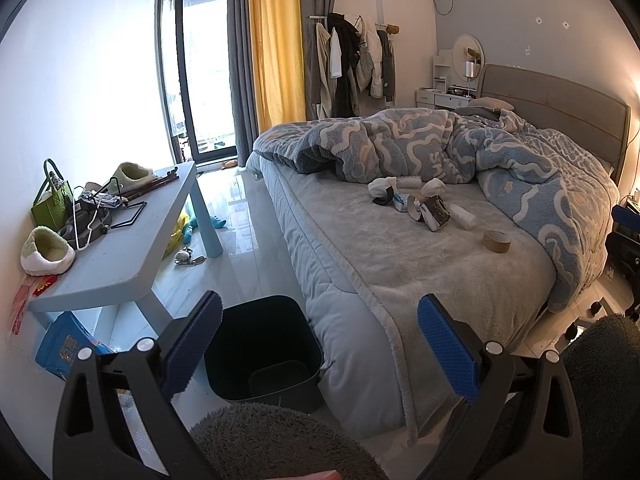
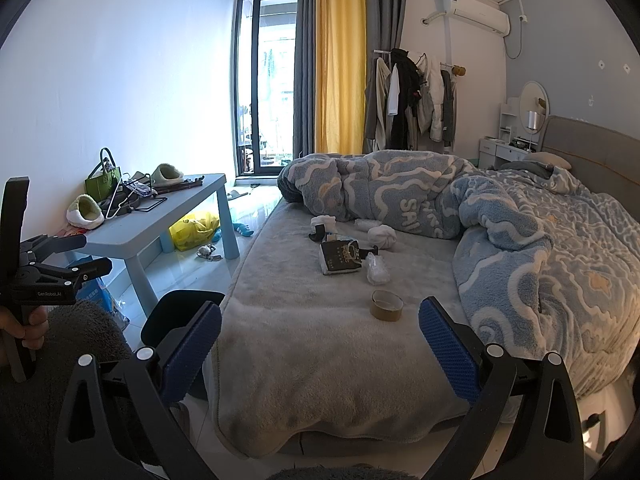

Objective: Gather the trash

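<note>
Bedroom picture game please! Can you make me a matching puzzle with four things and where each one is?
Things:
1. tape roll
2. fluffy slipper
3. dark bin
4. yellow bag

Places:
A. on the floor under the blue table
B. on the bed's grey blanket
C. on top of the blue table
D. on the floor at the foot of the bed

Pairs: 1-B, 2-C, 3-D, 4-A
</note>
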Motion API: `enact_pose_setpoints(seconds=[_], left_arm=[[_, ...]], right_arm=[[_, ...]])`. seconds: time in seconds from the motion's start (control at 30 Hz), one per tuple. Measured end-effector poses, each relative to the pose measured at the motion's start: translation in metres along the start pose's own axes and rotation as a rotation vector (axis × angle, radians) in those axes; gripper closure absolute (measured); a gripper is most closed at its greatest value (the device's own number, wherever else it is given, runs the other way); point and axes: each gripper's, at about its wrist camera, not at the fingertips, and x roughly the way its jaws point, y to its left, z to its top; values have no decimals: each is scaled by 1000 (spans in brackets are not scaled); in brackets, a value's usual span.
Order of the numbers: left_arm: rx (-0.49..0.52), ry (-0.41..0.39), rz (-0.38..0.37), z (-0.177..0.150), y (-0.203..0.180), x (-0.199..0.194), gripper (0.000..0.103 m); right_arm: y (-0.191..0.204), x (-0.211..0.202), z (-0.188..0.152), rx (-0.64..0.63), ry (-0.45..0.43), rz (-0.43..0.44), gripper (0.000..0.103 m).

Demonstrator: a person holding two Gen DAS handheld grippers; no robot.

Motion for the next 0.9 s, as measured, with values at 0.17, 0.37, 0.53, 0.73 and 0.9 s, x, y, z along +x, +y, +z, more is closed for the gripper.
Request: enact_pose_setpoints(seconds=[0.17,0.37,0.53,0.73,0.9], left_arm=[[0,0,0,0,0,0,3],[0,0,0,0,0,0,3],[1,1,0,0,0,0,3],[-1,0,1,0,0,0,3],[-3,-17,-8,1,0,-3,3]], right_arm=[[0,0,0,0,1,0,3],[0,0,0,-1,1,0,3],[0,0,0,-1,2,-1,3],[-1,1,2,2,7,1,3],[-5,9,-3,11,53,-45,3]])
